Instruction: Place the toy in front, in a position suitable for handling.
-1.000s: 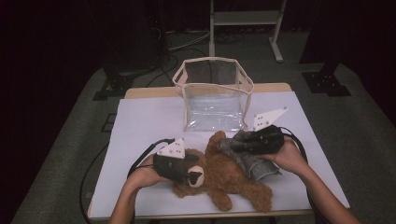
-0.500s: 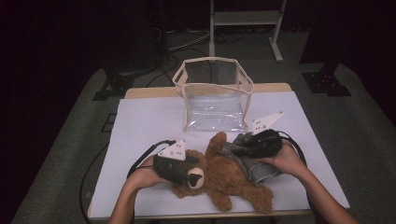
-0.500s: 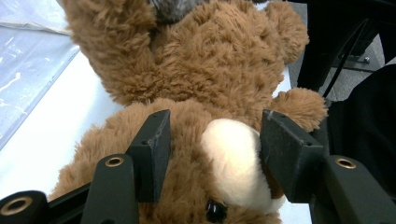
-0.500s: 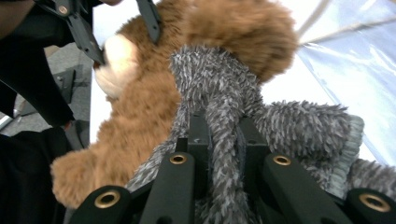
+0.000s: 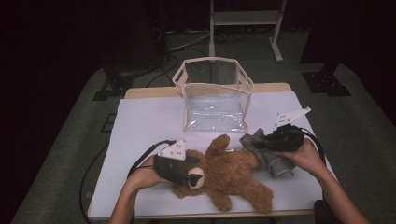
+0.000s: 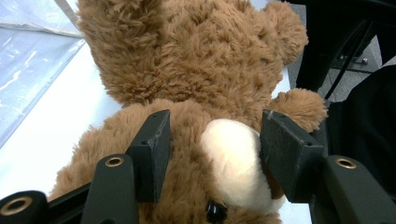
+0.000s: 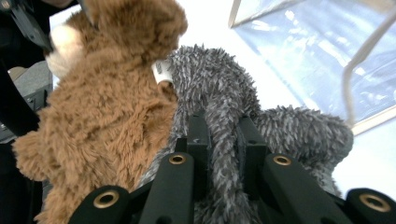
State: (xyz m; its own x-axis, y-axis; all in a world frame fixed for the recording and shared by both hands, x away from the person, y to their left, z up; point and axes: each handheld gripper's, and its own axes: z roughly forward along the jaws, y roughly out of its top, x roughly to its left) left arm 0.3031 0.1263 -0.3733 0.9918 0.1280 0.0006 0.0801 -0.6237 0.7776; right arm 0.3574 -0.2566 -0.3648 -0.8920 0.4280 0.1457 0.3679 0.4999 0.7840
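Observation:
A brown teddy bear (image 5: pixel 233 172) lies on its back on the white table (image 5: pixel 140 126), head toward the left. My left gripper (image 5: pixel 191 170) is at the bear's head; in the left gripper view its jaws (image 6: pixel 215 121) press into the fur on either side of the cream muzzle (image 6: pixel 233 158). A grey plush toy (image 5: pixel 273 161) lies against the bear's right side. My right gripper (image 5: pixel 256 142) is shut on a strip of that grey plush (image 7: pixel 219 93), which runs up between the pads (image 7: pixel 222 121), with the bear (image 7: pixel 107 107) beside it.
A clear plastic bag with a beige rim (image 5: pixel 215 100) stands open at the table's middle rear, close behind both toys. Cables trail from both grippers. A metal stand (image 5: pixel 243 18) and dark floor lie beyond the table.
My right gripper has moved right and a little down, drawing the grey plush with it away from the bear. The left gripper and the bear's head have stayed put.

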